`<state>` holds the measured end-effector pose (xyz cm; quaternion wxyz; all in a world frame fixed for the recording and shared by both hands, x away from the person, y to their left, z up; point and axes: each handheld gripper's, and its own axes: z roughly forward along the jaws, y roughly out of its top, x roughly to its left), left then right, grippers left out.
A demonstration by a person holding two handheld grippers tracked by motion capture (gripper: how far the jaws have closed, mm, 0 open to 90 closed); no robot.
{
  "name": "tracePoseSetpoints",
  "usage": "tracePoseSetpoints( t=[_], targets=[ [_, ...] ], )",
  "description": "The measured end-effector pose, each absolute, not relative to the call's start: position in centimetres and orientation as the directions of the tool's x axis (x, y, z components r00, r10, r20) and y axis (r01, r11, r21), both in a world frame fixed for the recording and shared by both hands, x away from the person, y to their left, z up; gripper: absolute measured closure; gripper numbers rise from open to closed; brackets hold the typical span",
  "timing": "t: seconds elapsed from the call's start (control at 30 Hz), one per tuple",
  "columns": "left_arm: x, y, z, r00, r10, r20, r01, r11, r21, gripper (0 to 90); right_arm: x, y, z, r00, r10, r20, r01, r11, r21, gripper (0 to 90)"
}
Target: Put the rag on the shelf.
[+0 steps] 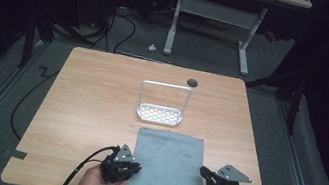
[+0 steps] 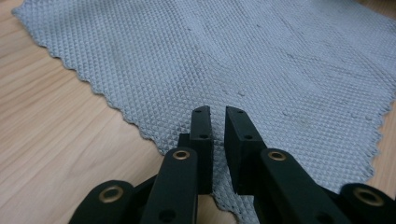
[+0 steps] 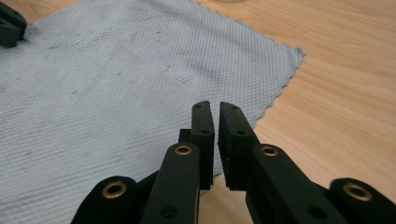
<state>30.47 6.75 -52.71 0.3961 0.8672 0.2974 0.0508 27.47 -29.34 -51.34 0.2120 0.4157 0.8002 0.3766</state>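
One grey microfibre cloth (image 1: 168,166) lies spread flat on the near middle of the tabletop (image 1: 89,105), roughly square, scalloped edges visible, no fold in it yet. Judged from that, the work on the cloth is at its start: nothing is lifted, creased or doubled over, so the whole handling remains to be done. The left gripper (image 1: 128,167) sits at the cloth's near-left edge and the right gripper (image 1: 207,174) at its near-right edge, one to each side, well apart from each other. In the left gripper view the jaws stand nearly together with a thin slit between them, tips over the cloth close to its near edge (image 2: 140,130); whether any fabric is pinched I cannot tell. In the right gripper view the jaws stand likewise, a narrow gap between them, tips above the cloth's right edge (image 3: 275,100) where it meets bare wood; no clamping on fabric is evident. Likely the next step is to take both near corners. Count: one cloth, two grippers, one white wire rack (image 1: 162,103) with an upright handle and a perforated base, standing just beyond the cloth's far edge near the tabletop's centre, apart from the cloth. One dark round grommet hole (image 1: 192,82) sits toward the far edge.
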Motion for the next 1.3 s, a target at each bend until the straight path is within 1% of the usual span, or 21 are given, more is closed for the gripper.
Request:
tracePoseSetpoints(
  t=[0.03, 0.17, 0.2, 0.23, 0.27, 0.33, 0.37, 0.4, 0.43, 0.47, 0.5, 0.53, 0.57, 0.6, 0.67, 0.77, 0.8, 0.9, 1.17, 1.2, 1.3],
  targets=[
    [30.5, 6.8, -52.7, 0.818, 0.556, -0.147, 0.476, -0.509, 0.717, 84.2, 27.5, -29.3, -51.3, -0.564, 0.825, -0.026, 0.506, 0.371, 0.779, 85.8],
    [29.9, 8.6, -52.7, 0.795, 0.585, -0.164, 0.507, -0.491, 0.708, 85.8, 29.2, -27.9, -51.6, -0.596, 0.803, -0.013, 0.506, 0.388, 0.77, 86.1],
    [29.7, 9.2, -52.4, 0.791, 0.594, -0.146, 0.497, -0.486, 0.719, 85.8, 29.9, -27.4, -51.7, -0.604, 0.797, -0.01, 0.509, 0.395, 0.765, 86.2],
    [29.7, 9.2, -52.4, 0.791, 0.594, -0.146, 0.497, -0.486, 0.719, 85.7, 30.4, -27.0, -51.8, -0.607, 0.794, -0.009, 0.511, 0.399, 0.761, 86.1],
    [30.0, 9.3, -52.1, 0.784, 0.606, -0.135, 0.492, -0.473, 0.731, 85.7, 30.4, -27.0, -51.8, -0.607, 0.794, -0.009, 0.511, 0.399, 0.761, 86.1],
    [31.1, 9.4, -51.0, 0.768, 0.627, -0.132, 0.481, -0.428, 0.765, 85.5, 31.0, -26.7, -51.8, -0.608, 0.794, 0.012, 0.521, 0.388, 0.76, 86.1],
    [31.7, 9.2, -50.5, 0.766, 0.633, -0.108, 0.467, -0.434, 0.77, 85.1, 31.6, -26.5, -51.9, -0.608, 0.794, -0.002, 0.519, 0.4, 0.755, 86.1],
    [32.5, 8.9, -50.3, 0.766, 0.638, -0.085, 0.458, -0.448, 0.768, 85.1, 31.6, -26.5, -51.9, -0.608, 0.794, -0.002, 0.519, 0.4, 0.755, 86.1],
    [34.2, 8.2, -50.3, 0.748, 0.657, -0.091, 0.482, -0.445, 0.755, 83.1, 32.3, -26.5, -51.9, -0.594, 0.804, 0.01, 0.535, 0.387, 0.751, 86.1],
    [34.2, 8.2, -50.3, 0.748, 0.657, -0.091, 0.482, -0.445, 0.755, 82.3, 32.3, -26.5, -51.9, -0.594, 0.804, 0.01, 0.535, 0.387, 0.751, 86.1],
    [35.0, 7.8, -50.3, 0.745, 0.662, -0.081, 0.488, -0.459, 0.743, 82.3, 32.6, -26.5, -51.9, -0.586, 0.81, 0.0, 0.537, 0.388, 0.749, 86.1],
    [36.0, 7.4, -50.7, 0.738, 0.671, -0.071, 0.499, -0.471, 0.727, 82.3, 33.0, -26.6, -52.0, -0.571, 0.821, 0.014, 0.555, 0.374, 0.744, 86.1],
    [36.0, 7.4, -50.7, 0.738, 0.671, -0.071, 0.499, -0.471, 0.727, 82.3, 33.0, -26.6, -52.0, -0.571, 0.821, 0.014, 0.555, 0.374, 0.744, 86.1],
    [36.6, 7.2, -51.2, 0.733, 0.675, -0.089, 0.519, -0.469, 0.714, 82.3, 33.2, -26.7, -52.2, -0.565, 0.825, 0.005, 0.563, 0.381, 0.733, 86.1],
    [36.7, 7.2, -51.5, 0.73, 0.679, -0.077, 0.521, -0.48, 0.706, 82.1, 33.4, -26.8, -52.2, -0.571, 0.821, 0.018, 0.562, 0.375, 0.737, 86.1],
    [36.7, 7.3, -51.9, 0.727, 0.682, -0.076, 0.533, -0.491, 0.689, 82.1, 33.6, -26.7, -52.3, -0.577, 0.817, 0.014, 0.56, 0.383, 0.735, 86.1],
    [36.3, 7.6, -52.3, 0.728, 0.681, -0.078, 0.53, -0.488, 0.694, 81.9, 33.7, -26.4, -52.6, -0.587, 0.809, 0.01, 0.574, 0.408, 0.709, 86.0],
    [35.8, 8.0, -52.4, 0.728, 0.68, -0.087, 0.532, -0.48, 0.698, 82.0, 33.4, -26.3, -52.5, -0.592, 0.806, 0.005, 0.569, 0.414, 0.71, 86.2],
    [32.8, 9.2, -52.6, 0.751, 0.652, -0.107, 0.515, -0.476, 0.713, 82.3, 31.1, -26.0, -52.5, -0.622, 0.783, 0.0, 0.555, 0.441, 0.705, 86.2],
    [32.0, 9.3, -52.7, 0.762, 0.642, -0.084, 0.492, -0.49, 0.719, 82.4, 30.9, -26.0, -52.4, -0.624, 0.782, 0.0, 0.557, 0.445, 0.701, 86.2],
    [31.4, 9.4, -52.8, 0.76, 0.643, -0.099, 0.498, -0.478, 0.723, 82.3, 30.4, -25.9, -52.4, -0.627, 0.779, -0.002, 0.557, 0.45, 0.698, 86.3]
  ],
)
